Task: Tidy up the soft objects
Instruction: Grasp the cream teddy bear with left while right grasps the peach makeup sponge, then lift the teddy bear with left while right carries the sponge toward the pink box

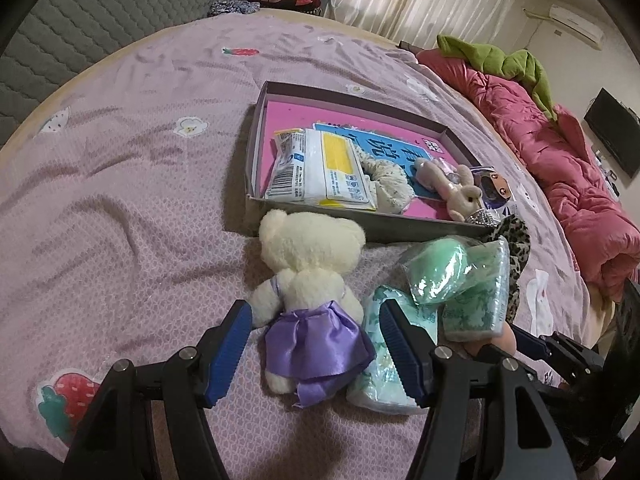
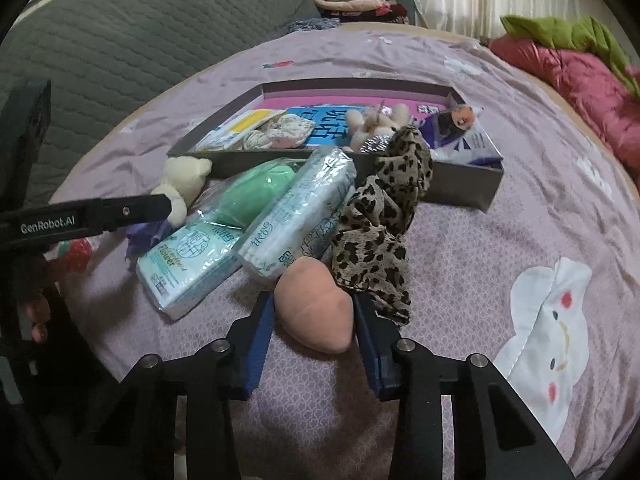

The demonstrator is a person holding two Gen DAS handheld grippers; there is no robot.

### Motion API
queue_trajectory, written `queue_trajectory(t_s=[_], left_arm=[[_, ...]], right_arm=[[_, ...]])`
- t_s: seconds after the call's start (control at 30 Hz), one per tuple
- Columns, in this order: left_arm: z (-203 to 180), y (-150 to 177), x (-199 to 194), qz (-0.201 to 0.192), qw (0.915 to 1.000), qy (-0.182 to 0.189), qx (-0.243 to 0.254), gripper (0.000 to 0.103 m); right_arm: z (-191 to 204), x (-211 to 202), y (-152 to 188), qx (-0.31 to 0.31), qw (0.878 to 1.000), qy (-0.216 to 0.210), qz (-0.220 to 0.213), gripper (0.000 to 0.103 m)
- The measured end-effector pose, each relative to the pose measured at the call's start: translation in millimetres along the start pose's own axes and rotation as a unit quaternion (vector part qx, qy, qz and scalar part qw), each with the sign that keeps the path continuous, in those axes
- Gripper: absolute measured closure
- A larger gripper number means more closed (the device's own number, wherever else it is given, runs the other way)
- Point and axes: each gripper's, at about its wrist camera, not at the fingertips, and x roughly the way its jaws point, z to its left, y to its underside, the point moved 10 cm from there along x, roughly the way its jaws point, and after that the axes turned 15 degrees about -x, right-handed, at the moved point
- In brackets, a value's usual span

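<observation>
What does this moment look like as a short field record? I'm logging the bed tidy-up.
surface: bed sheet
box: open, already holds tissue packs, a scrunchie, a small plush
left gripper: open, jaws either side of the bear, not pressing it
right gripper: shut on the sponge
outside box: two tissue packs, green bag, leopard cloth
not yet boxed: bear, sponge

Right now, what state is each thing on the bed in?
Left gripper: open, jaws either side of the teddy bear.
Right gripper: shut on the peach sponge.
Box: lidless, partly filled.
Tissue packs: sealed, outside the box.
Leopard scarf: crumpled, draped over the box's front wall.
</observation>
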Motion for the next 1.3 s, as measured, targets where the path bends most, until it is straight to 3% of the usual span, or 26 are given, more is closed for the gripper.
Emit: queue_trajectory(t_s=[0.63, 0.83, 0.97, 1.3], left_arm=[[8.8, -3.3, 26.7, 0.032, 0.9991, -0.009, -0.028, 0.038], [8.6, -5.3, 33.4, 0.039, 0.9988, -0.014, -0.028, 0.053], [7.6, -6.2, 28.7, 0.041, 0.9982, 0.009, -0.044, 0.057], [-8.8, -26.7, -16.5, -0.040, 0.9977, 0.049, -0.022, 0.059]], right_arm=[[7.4, -24.7, 0.2, 0.008, 1.000, -0.017, -0.018, 0.063], [17.2, -32.4, -7.2, -0.011, 0.999, -0.021, -0.032, 0.063], [23.2, -36.9, -11.8, -0.019, 0.998, -0.029, -0.043, 0.063], [25.0, -54.0, -23.5, -0.023, 0.997, -0.023, -0.073, 0.063]])
